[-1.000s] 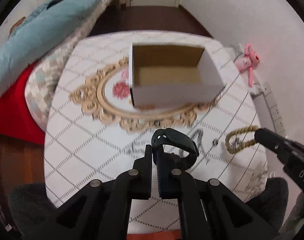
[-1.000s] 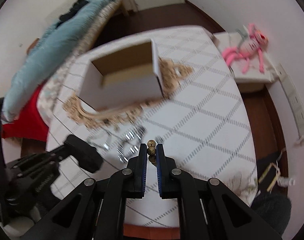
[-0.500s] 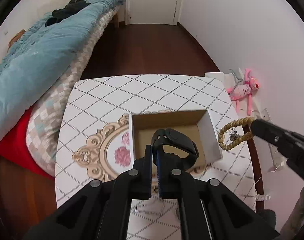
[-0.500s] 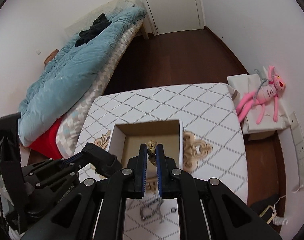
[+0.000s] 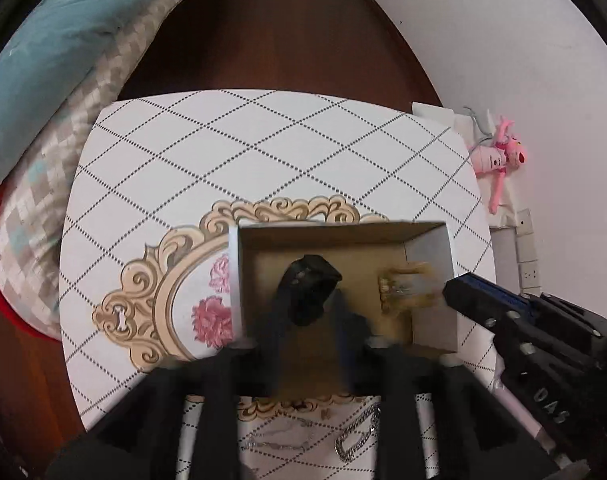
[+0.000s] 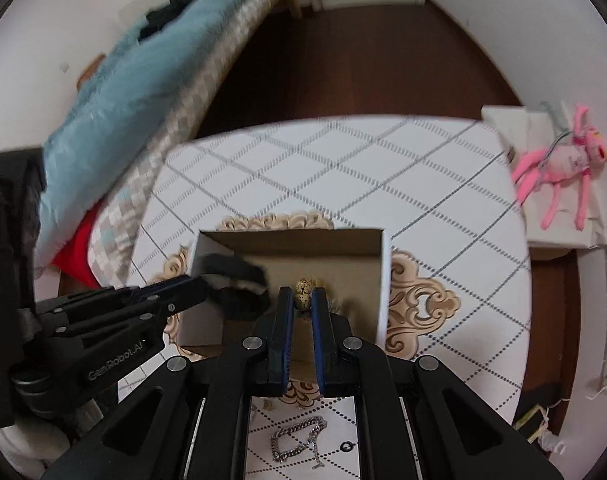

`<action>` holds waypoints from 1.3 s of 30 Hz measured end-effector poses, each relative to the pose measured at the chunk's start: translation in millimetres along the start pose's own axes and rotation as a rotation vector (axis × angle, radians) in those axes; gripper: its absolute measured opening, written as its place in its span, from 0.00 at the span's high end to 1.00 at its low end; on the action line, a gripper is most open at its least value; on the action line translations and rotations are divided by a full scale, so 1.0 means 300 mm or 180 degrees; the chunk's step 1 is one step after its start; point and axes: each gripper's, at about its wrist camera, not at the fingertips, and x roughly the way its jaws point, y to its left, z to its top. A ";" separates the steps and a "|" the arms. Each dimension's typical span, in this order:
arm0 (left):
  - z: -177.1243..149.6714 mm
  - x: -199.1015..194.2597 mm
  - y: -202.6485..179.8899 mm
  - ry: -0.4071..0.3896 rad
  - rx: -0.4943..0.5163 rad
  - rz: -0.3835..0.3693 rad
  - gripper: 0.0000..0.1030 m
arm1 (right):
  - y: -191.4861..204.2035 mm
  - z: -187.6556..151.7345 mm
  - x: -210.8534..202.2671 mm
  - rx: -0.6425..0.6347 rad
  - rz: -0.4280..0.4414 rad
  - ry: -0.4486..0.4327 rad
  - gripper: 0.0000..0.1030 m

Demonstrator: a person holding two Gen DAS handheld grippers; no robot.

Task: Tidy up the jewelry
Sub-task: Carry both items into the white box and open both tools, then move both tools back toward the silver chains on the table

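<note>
Hovering over the box (image 6: 385, 276) at centre frame, right gripper (image 6: 303, 300) pinches the light, floppy bead bracelet (image 6: 303, 289) by one bead while the left gripper (image 5: 307, 316) has just been opening off the black band (image 5: 309, 286).

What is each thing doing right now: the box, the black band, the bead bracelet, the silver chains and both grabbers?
Open cardboard box: upright on table.
Black wristband: inside box, blurred.
Speckled bead bracelet: pinched, over box.
Silver chain bracelets: lying on table, outside box.
Left gripper: jaws just opened, apart.
Right gripper: shut on bracelet.
</note>
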 end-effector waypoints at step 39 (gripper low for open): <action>-0.340 -0.259 0.004 -0.1127 0.0090 0.0842 0.00 | 0.013 -0.296 -0.219 -0.0059 -0.1230 -0.0908 0.00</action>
